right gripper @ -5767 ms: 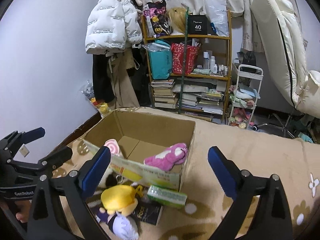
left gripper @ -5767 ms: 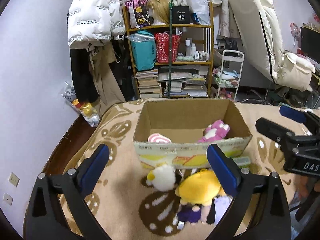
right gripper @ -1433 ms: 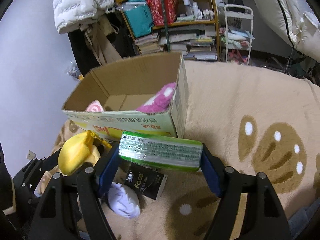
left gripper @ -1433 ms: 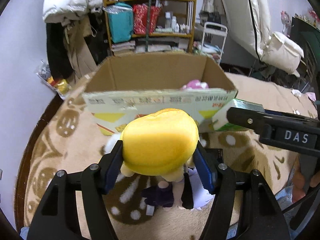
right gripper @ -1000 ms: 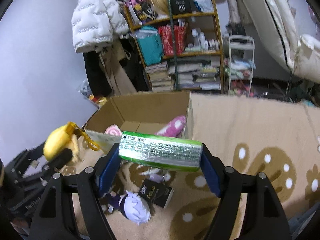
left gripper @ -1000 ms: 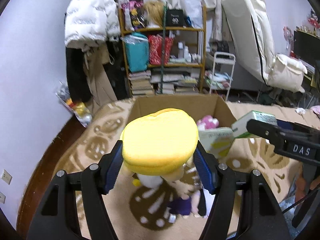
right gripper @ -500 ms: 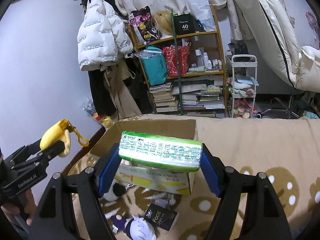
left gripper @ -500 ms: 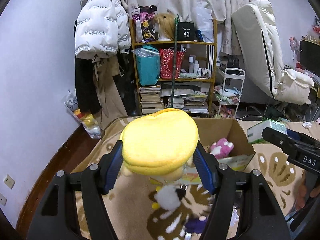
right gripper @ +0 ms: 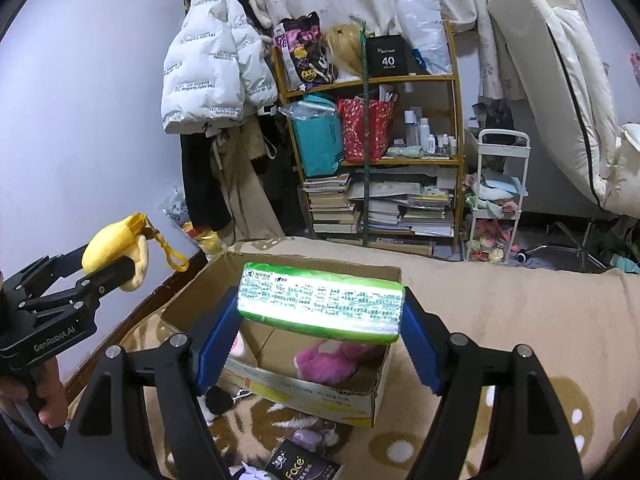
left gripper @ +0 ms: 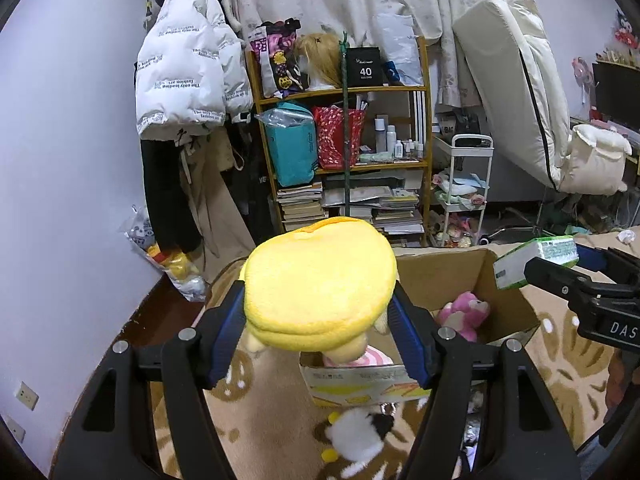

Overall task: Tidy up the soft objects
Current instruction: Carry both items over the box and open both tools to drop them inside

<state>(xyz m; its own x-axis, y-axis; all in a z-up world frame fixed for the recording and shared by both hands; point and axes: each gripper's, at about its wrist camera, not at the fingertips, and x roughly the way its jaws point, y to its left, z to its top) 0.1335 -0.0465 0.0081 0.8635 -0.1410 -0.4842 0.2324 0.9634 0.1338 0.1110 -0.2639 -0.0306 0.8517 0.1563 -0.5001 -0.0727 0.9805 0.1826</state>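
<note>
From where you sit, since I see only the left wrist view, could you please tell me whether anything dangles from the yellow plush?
Observer: Yes, a yellow clip hangs from the yellow plush clamped in the left hand-held gripper.
Operator: Thanks. How does the right one hold its pack?
Observer: The right hand-held gripper clamps the green pack by its two short ends.
Operator: Anything before the box?
Observer: A black packet lies on the blanket in front of the cardboard box.

- Cardboard box (right gripper: 280,380) mouth open from above; the pink plush (right gripper: 332,360) fills its right floor, bare cardboard beside it.
- White plush (left gripper: 356,436) and black packet (right gripper: 304,466) crowd the rug at the box's near wall.
- Rug (right gripper: 520,320) right of the box lies bare.
</note>
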